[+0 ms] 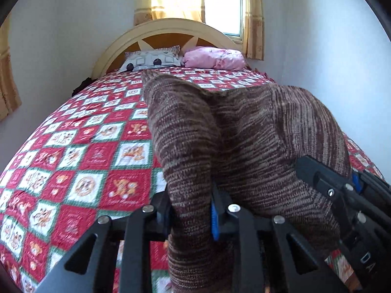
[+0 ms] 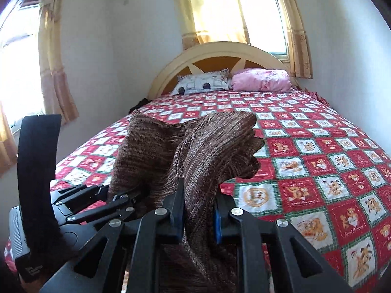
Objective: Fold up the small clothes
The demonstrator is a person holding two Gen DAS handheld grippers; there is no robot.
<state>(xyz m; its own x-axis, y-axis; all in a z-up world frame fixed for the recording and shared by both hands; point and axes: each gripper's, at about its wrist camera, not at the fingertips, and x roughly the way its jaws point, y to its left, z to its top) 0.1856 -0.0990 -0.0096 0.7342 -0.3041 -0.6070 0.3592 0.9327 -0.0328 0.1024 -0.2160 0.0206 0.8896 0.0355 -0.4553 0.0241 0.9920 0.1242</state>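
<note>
A brown striped knitted garment (image 1: 244,134) is held up above the bed by both grippers. My left gripper (image 1: 190,217) is shut on a bunched fold of it; the cloth rises in front of the camera and hangs down below the fingers. My right gripper (image 2: 199,217) is shut on another fold of the same garment (image 2: 195,146), which drapes forward and to the left. The right gripper also shows at the right edge of the left wrist view (image 1: 342,190); the left gripper shows at the lower left of the right wrist view (image 2: 97,202). The two grippers are close together.
A bed with a red, white and green patchwork cover (image 1: 85,158) fills both views. A patterned pillow (image 1: 151,61) and a pink pillow (image 1: 215,58) lie by the cream headboard (image 1: 171,26). White walls, a window and yellow curtains (image 2: 215,7) surround the bed.
</note>
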